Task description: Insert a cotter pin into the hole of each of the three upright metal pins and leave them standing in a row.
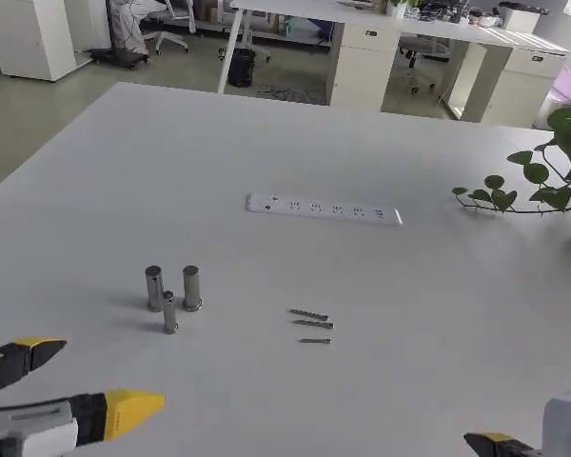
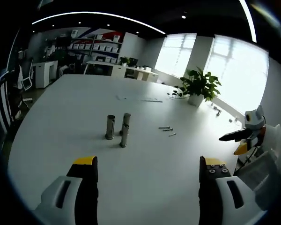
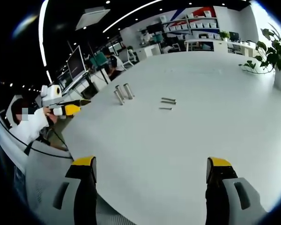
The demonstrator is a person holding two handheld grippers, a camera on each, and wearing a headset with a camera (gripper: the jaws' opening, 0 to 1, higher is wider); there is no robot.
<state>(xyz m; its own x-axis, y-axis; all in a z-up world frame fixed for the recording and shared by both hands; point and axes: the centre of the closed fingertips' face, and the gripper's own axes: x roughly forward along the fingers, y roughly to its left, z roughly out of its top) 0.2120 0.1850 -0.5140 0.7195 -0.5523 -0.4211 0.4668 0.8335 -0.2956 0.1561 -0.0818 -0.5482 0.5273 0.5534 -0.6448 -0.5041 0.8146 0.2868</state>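
Three short metal pins stand upright in a tight cluster on the white table, left of centre. Three small cotter pins lie side by side on the table to their right. My left gripper is at the bottom left, near the table's front edge, open and empty. In the left gripper view the metal pins stand ahead between the jaws, well apart from them. My right gripper is open and empty, with the cotter pins far ahead. One of its yellow fingertips shows at the bottom right.
A white power strip lies across the middle of the table behind the parts. A potted plant trails leaves over the right edge. Desks, chairs and cabinets stand beyond the far edge.
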